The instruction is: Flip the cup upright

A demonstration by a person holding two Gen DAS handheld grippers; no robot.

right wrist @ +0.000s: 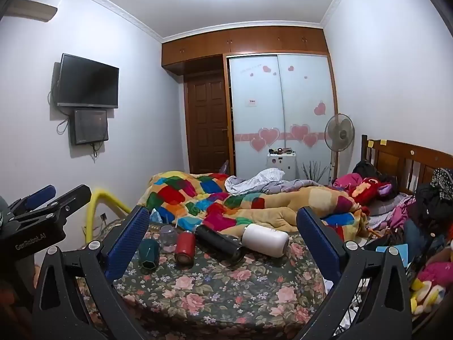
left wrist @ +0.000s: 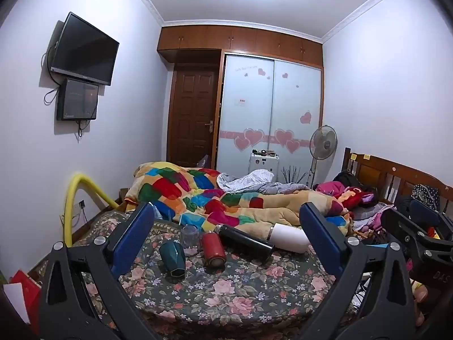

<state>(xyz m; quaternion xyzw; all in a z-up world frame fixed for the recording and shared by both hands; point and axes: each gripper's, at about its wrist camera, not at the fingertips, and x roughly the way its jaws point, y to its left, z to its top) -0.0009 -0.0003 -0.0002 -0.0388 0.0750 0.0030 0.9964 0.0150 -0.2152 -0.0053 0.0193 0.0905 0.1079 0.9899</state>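
Note:
Several cups lie on their sides on the floral bedsheet: a dark green faceted cup, a red cup, a black flask and a white cup. A clear glass cup stands behind them. My left gripper is open and empty, hovering short of the cups. My right gripper is open and empty too, at a similar distance. The right wrist view shows the same green cup, red cup, black flask and white cup.
A colourful patchwork quilt is bunched right behind the cups. Clothes and toys pile along the wooden headboard on the right. A yellow foam rail stands at the bed's left edge. The right gripper body shows at right.

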